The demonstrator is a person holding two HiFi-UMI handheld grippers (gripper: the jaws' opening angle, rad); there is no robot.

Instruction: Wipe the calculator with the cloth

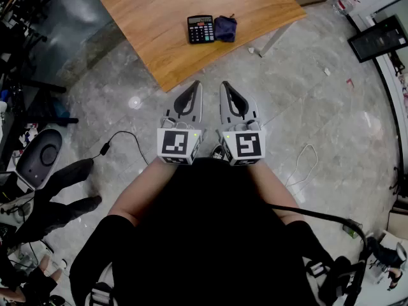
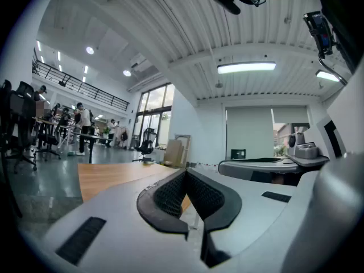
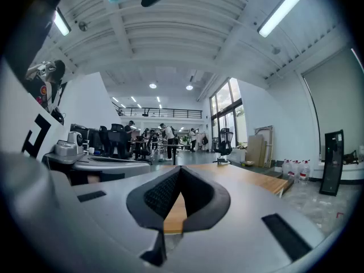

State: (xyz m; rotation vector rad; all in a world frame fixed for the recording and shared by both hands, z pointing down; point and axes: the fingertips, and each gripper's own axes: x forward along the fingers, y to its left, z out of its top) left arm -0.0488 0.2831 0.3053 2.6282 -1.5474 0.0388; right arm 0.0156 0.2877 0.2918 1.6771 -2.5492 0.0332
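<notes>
Head view alone shows the calculator beside the cloth.

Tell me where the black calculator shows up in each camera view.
Head view: the black rectangular calculator, upper centre, beside the dark blue cloth.
Left gripper view: cannot be made out.
Right gripper view: cannot be made out.
Shared landmark: the light brown wooden table, lower left in the left gripper view, centre right in the right one.
</notes>
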